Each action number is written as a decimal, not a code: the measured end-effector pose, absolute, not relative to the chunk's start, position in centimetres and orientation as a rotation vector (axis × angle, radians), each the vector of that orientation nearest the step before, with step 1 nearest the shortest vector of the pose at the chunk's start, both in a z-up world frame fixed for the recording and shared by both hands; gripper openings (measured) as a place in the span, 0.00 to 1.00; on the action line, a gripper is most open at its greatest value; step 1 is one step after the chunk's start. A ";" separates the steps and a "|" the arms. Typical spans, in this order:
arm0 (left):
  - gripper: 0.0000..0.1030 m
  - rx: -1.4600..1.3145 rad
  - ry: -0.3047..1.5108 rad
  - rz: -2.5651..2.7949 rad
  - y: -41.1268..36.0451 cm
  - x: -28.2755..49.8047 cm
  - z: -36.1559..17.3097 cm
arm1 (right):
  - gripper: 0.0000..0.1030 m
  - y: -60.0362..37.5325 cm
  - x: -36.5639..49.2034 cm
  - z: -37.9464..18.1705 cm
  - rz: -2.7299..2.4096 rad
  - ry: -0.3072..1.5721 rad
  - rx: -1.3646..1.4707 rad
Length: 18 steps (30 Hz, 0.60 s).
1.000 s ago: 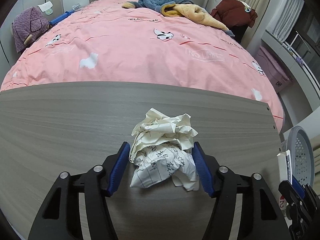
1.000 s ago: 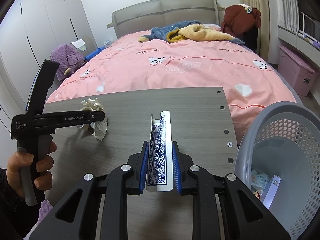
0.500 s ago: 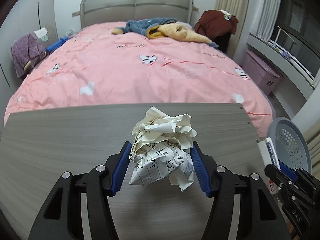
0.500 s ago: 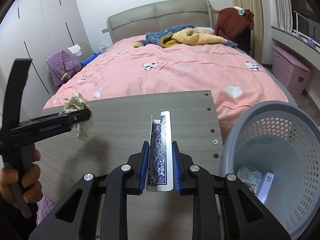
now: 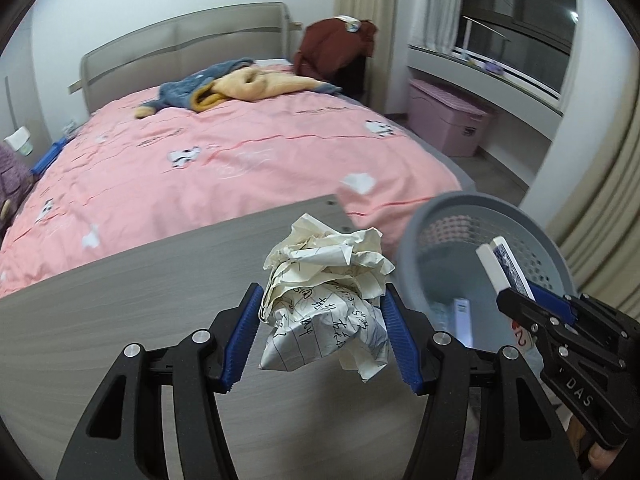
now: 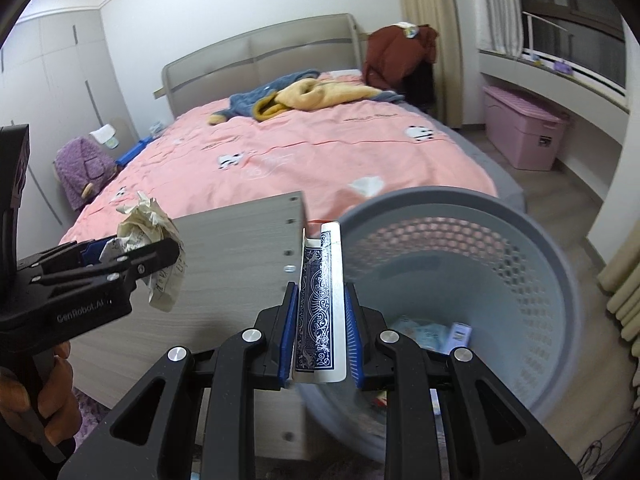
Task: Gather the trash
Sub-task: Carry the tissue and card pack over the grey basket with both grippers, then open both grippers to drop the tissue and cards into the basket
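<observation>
Beside the table (image 6: 240, 240), both grippers had swung from over the tabletop toward the grey basket (image 6: 540, 240), the left gripper (image 5: 324, 336) clamped on crumpled paper (image 5: 324, 304), the right gripper (image 6: 320, 336) on a card box (image 6: 320, 304) at the rim, drop evidently imminent.

The ball of paper (image 5: 326, 296) is looking thin, crinkly and matt, with pen marks on it. The bench (image 5: 120, 300) is showing grey wood grain and looking smooth and dull. The basket (image 6: 520, 264) is looking like smooth grey plastic full of little holes. The card box (image 6: 320, 304) is looking like shiny printed card. The left claw (image 5: 324, 338) is showing hard black plastic, blue ridged rubbery pads (image 5: 242, 340) and shiny metal bolts. The bed (image 5: 224, 168) is wearing soft pink cloth.
</observation>
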<state>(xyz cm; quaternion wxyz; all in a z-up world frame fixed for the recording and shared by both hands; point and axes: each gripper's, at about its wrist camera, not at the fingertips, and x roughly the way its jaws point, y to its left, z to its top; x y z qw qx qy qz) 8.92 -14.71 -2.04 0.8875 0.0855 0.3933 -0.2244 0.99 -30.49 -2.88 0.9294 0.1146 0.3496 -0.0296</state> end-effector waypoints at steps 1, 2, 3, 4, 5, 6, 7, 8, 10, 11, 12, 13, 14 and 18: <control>0.56 0.192 0.820 -0.487 -15.9 8.6 -2.2 | 0.22 -31.5 0.5 -3.0 -0.081 0.714 0.242; 0.56 0.202 0.820 -0.500 -16.8 8.4 -2.3 | 0.22 -32.3 0.2 -3.1 -0.095 0.714 0.248; 0.56 0.211 0.821 -0.512 -17.6 8.1 -2.4 | 0.22 -33.0 -0.1 -3.2 -0.109 0.714 0.255; 0.57 0.219 0.823 -0.528 -18.5 8.0 -2.5 | 0.22 -34.0 -0.5 -3.4 -0.126 0.715 0.266; 0.57 0.224 0.823 -0.544 -19.5 7.8 -2.7 | 0.22 -34.6 -0.7 -3.6 -0.136 0.716 0.274; 0.57 0.227 0.823 -0.551 -20.0 7.7 -2.8 | 0.22 -35.2 -0.9 -3.7 -0.146 0.717 0.282; 0.57 0.232 0.825 -0.557 -20.7 7.6 -3.1 | 0.22 -36.0 -1.1 -4.0 -0.156 0.718 0.289; 0.57 0.237 0.830 -0.564 -21.4 7.6 -3.4 | 0.22 -36.5 -1.3 -4.1 -0.165 0.719 0.296; 0.57 0.247 0.845 -0.573 -22.5 7.7 -3.9 | 0.22 -37.4 -1.4 -4.4 -0.174 0.719 0.306; 0.57 0.252 0.851 -0.577 -23.1 7.7 -4.2 | 0.22 -37.8 -1.4 -4.6 -0.176 0.719 0.311; 0.57 0.257 0.855 -0.579 -23.7 7.7 -4.3 | 0.22 -38.1 -1.5 -4.7 -0.179 0.720 0.316; 0.57 0.261 0.855 -0.580 -24.0 7.8 -4.4 | 0.22 -38.5 -1.4 -4.9 -0.181 0.723 0.321; 0.57 0.266 0.853 -0.581 -24.4 7.8 -4.5 | 0.22 -38.8 -1.4 -5.1 -0.182 0.726 0.324; 0.58 0.285 0.859 -0.588 -26.0 7.8 -4.8 | 0.22 -39.9 -1.0 -5.5 -0.185 0.734 0.339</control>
